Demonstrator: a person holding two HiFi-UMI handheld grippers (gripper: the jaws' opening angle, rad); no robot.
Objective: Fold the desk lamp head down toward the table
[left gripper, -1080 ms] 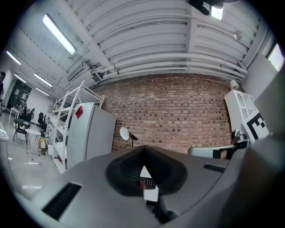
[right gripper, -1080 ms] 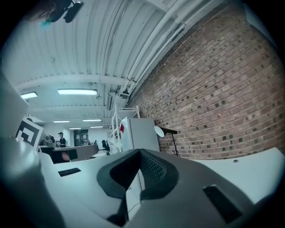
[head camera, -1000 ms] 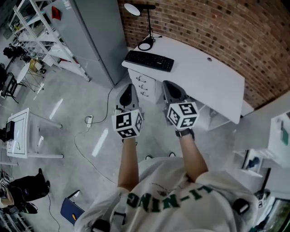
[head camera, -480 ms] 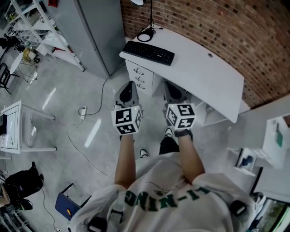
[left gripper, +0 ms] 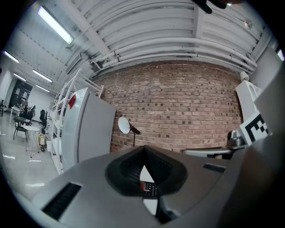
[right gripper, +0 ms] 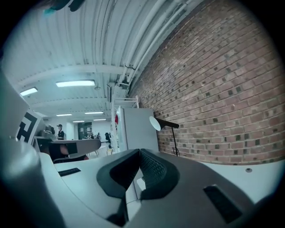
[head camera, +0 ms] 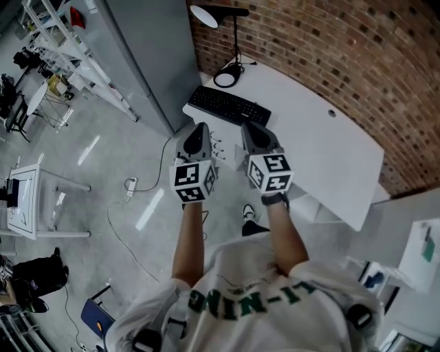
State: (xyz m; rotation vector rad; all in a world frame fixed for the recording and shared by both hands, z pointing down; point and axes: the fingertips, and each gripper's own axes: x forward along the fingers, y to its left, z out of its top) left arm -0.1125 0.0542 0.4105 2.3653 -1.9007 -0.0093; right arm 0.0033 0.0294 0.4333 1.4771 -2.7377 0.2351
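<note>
A black desk lamp stands at the far left corner of the white desk [head camera: 330, 158]. Its round base [head camera: 227, 77] and thin pole [head camera: 236, 38] carry a raised arm, and the white-lined head [head camera: 201, 15] points left. My left gripper [head camera: 200, 130] and right gripper [head camera: 249, 128] hover side by side at the desk's near edge, short of the lamp. Both are shut with nothing between the jaws. The left gripper view shows the lamp head [left gripper: 124, 125] far ahead above the closed jaws. In the right gripper view the lamp head [right gripper: 155, 123] shows against the brick wall.
A black keyboard [head camera: 229, 105] lies between the grippers and the lamp base. A tall grey cabinet [head camera: 148, 55] stands left of the desk, and a brick wall [head camera: 330, 55] runs behind it. A cable [head camera: 130, 185] trails across the floor beside a small white table [head camera: 27, 206].
The person has stepped toward the desk. Both grippers have moved forward together from over the floor to the desk's near edge by the keyboard. The jaws have stayed shut.
</note>
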